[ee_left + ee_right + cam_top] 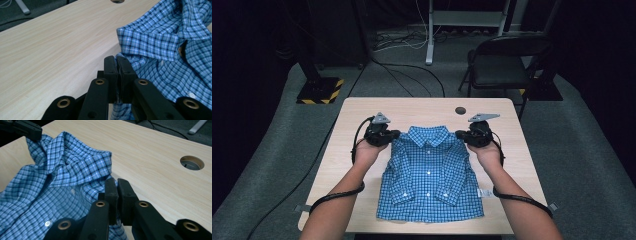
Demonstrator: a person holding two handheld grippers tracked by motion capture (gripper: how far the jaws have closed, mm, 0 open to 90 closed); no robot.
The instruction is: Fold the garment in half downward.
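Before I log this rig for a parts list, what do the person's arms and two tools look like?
Both forearms are bare, with no sleeves in view. The left tool and right tool are black, each topped by a grey three-cornered plate. A black cable trails from each along the forearm. Up close, each tool's flat black jaws ride on arms with brass-coloured rivets.

A wooden tabletop (362,115) has a round hole (460,110) near its far edge. Beyond it a dark chair (502,65) stands on grey carpet (592,150).
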